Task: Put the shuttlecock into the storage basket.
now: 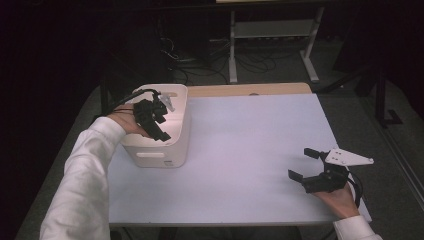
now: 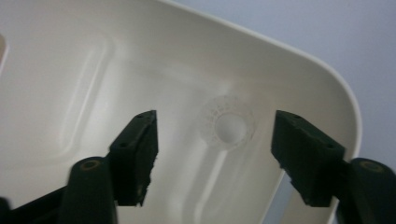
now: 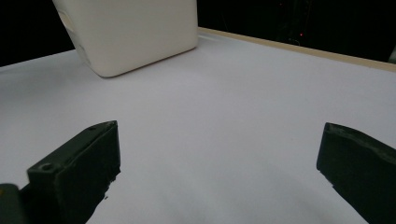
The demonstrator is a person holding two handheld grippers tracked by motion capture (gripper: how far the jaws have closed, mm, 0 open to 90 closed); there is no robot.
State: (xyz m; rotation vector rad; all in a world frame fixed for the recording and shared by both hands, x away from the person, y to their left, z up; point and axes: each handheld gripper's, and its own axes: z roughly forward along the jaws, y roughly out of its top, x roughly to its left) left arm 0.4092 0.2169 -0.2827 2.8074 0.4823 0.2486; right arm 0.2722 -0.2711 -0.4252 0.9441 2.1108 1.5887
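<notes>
A white plastic bin (image 1: 165, 150) stands at the table's left back corner. My left gripper (image 1: 159, 120) hangs over its open top, pointing down into it. In the left gripper view the jaws (image 2: 215, 119) stand apart with nothing between the pads, above the bin's inner floor (image 2: 140, 79). A small round pale shape (image 2: 227, 126) lies on that floor; whether it is a loose thing or part of the moulding I cannot tell. My right gripper (image 1: 300, 163) rests low over the white table top (image 1: 240, 150) near the front right, jaws (image 3: 219, 135) wide open and empty, facing the bin (image 3: 135, 32).
A wooden strip (image 1: 250, 90) runs along the table's back edge. Behind it, a white metal stand (image 1: 270, 30) and loose cables (image 1: 200, 65) sit on the dark floor. The bin's rim (image 2: 327, 74) curves close around the left jaws.
</notes>
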